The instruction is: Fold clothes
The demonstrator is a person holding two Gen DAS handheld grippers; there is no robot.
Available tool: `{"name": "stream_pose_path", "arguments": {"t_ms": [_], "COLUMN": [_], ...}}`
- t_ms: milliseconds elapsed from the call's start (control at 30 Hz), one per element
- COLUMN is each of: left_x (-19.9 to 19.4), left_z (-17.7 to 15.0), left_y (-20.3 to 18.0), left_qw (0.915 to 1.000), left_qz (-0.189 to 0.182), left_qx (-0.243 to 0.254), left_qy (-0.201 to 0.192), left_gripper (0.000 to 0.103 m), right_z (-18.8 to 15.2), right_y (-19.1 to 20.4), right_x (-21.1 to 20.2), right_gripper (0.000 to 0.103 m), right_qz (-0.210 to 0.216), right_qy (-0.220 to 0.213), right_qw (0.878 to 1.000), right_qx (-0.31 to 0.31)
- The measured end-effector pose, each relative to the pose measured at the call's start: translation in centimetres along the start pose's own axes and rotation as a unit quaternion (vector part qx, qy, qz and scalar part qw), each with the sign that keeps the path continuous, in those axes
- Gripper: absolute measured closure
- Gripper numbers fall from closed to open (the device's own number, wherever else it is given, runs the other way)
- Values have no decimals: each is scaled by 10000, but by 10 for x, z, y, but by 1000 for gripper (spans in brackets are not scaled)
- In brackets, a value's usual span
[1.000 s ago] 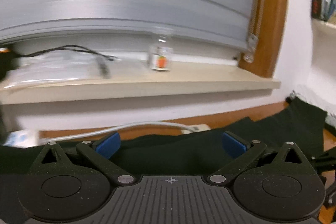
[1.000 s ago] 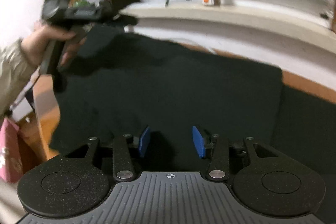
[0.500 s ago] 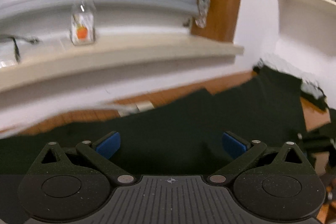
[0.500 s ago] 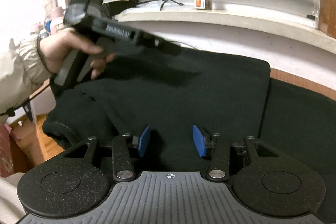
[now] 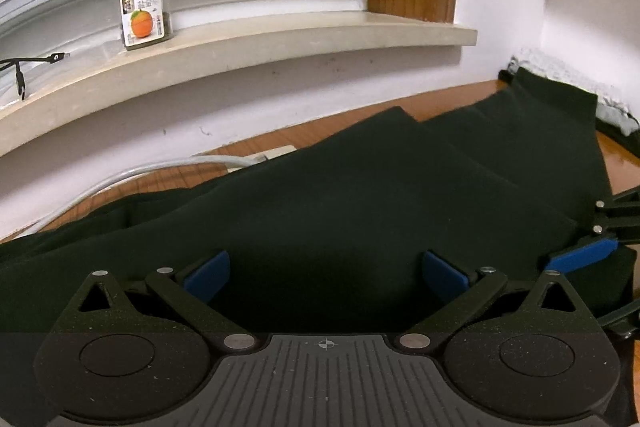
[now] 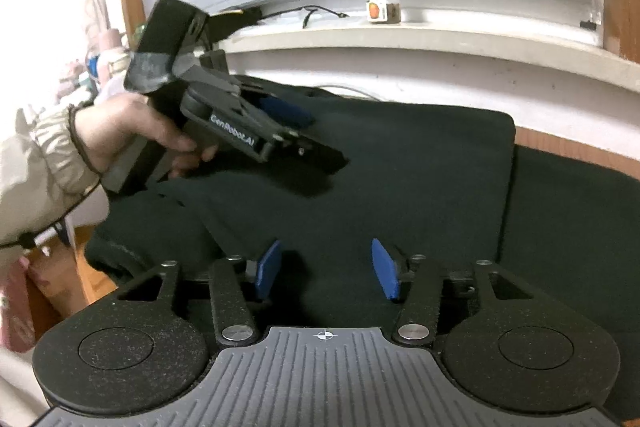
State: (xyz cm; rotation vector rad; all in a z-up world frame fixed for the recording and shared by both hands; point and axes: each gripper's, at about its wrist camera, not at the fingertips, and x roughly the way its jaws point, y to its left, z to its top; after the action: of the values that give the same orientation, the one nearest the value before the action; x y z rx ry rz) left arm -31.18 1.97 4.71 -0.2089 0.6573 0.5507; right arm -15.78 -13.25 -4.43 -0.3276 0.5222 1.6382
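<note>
Dark garment (image 5: pixel 360 195) beneath both grippers

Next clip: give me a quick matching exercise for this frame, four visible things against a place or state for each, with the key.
Things:
1. glass jar
2. dark garment
3. left claw
4. white cable

Places or states:
A. open over the cloth
B. standing on the window sill
C. spread over the wooden table
D. lying along the wall behind the cloth

Pairs: 1-B, 2-C, 3-A, 4-D

Matt dark-green cloth garment (image 5: pixel 360 195) on a glossy wooden table (image 5: pixel 328 125); clear glass jar (image 5: pixel 143 11) with paper label; gripper (image 6: pixel 326 269) of speckled matt black plastic, blue pads (image 6: pixel 267 269)
</note>
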Motion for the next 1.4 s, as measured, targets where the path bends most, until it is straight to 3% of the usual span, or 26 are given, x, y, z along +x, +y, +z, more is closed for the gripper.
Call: {"name": "stream_pose_path", "arguments": {"t_ms": [167,233,400,533,567,633,667,900,1033,1133,1333,1400], "left_x": [1,2,2,2,3,3,3,3,3,3,3,3], "left_z": [1,1,1,2,2,2,2,1,1,1,1,1], "left_y": [1,3,4,3,3,3,4,5,6,6,6,6], "left_qw": [10000,9999,9999,9999,9999,9998,9998,9998,9998,9997,9997,9997], "left_qz": [-36,-62,-80,-70,-70,-79,-86,-102,-114,-119,-131,-136], "left_qx": [-51,-89,-126,-127,-130,-142,-149,-165,-176,-183,-197,-206], "left_qy": [12,32,45,69,74,81,81,79,73,68,57,54], "left_gripper": [0,0,0,0,0,0,0,0,0,0,0,0], "right_z": [-1,-2,-12,-26,-30,-38,-41,-62,-66,-65,-67,-69], "right_y": [1,-2,-26,-64,-76,-102,-116,-215,-261,-279,-309,-317], "right_x": [-3,-8,-44,-88,-103,-133,-148,-219,-242,-249,-250,-248], "right_gripper": [48,39,36,40,46,70,73,75,73,73,73,73], "right_qz": [35,72,-421,-971,-1158,-1589,-1830,-3640,-4215,-4487,-4763,-4961], "right_qy": [-57,-155,-563,-985,-1122,-1347,-1425,-1324,-1413,-1521,-1505,-1436], "right_qw": [10000,9997,9958,9842,9786,9656,9584,8947,8509,8310,8078,7945], "right_qx": [52,157,582,1108,1276,1559,1665,2225,2799,2917,3129,3195]}}
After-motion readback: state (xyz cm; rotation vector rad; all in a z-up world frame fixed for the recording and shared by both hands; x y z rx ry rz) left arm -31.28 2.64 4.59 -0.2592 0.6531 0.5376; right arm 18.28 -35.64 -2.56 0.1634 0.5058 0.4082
